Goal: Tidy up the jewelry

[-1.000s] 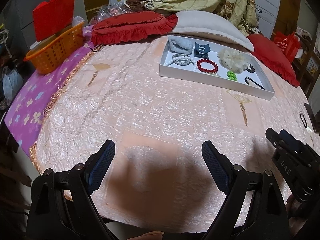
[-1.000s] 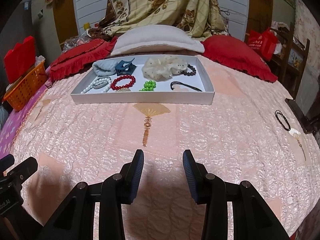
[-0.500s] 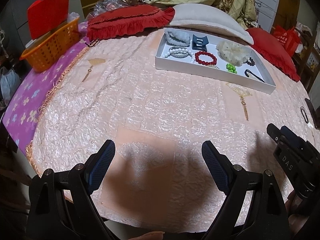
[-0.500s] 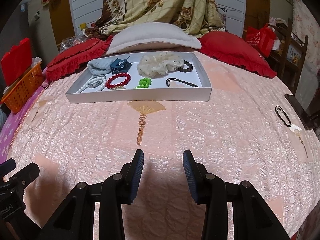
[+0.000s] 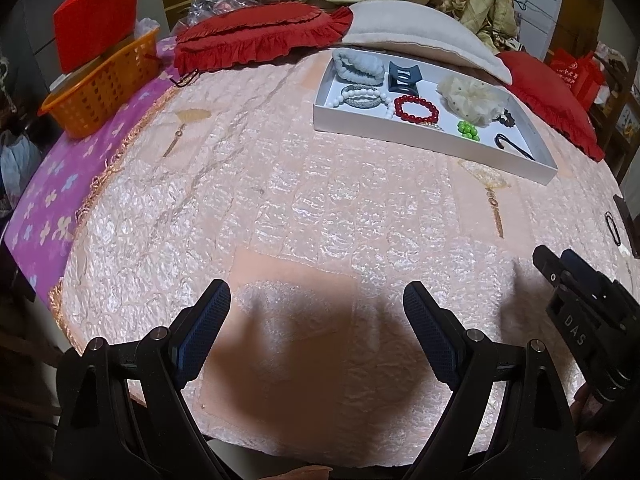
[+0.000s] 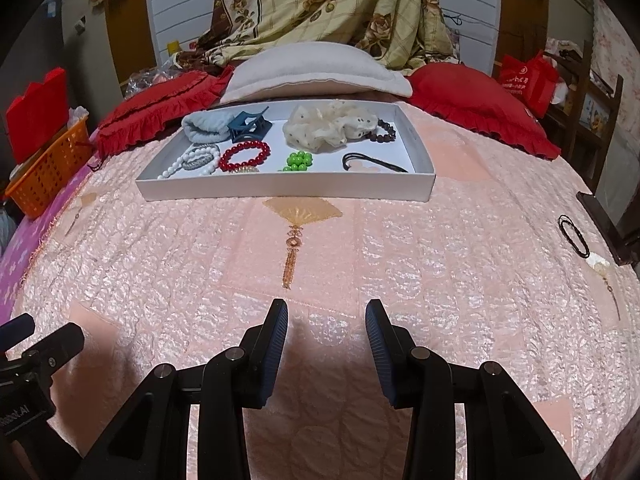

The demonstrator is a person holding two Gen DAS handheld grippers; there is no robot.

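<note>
A white tray [image 6: 280, 189] [image 5: 420, 142] sits far across the pink quilt. It holds a red bead bracelet [image 6: 245, 155] [image 5: 416, 108], a white pearl bracelet [image 6: 192, 159], green beads [image 6: 298, 160], a blue claw clip [image 6: 249, 124], a pale blue scrunchie [image 6: 204, 126], a cream scrunchie [image 6: 328, 126], a dark bead bracelet [image 6: 386, 130] and a black cord [image 6: 372, 162]. A black hair tie [image 6: 574, 235] lies on the quilt at the right. My left gripper [image 5: 316, 312] is open wide and empty. My right gripper [image 6: 326, 328] is open and empty, near the bed's front edge.
An orange basket [image 5: 100, 84] with a red box stands at the left on purple cloth. Red cushions [image 6: 476, 108] and a white pillow [image 6: 316, 70] lie behind the tray. A dark wooden object [image 6: 608, 220] is at the right edge.
Both grippers have moved a little forward toward the tray, which looks slightly larger and nearer. Neither gripper's opening has changed.
</note>
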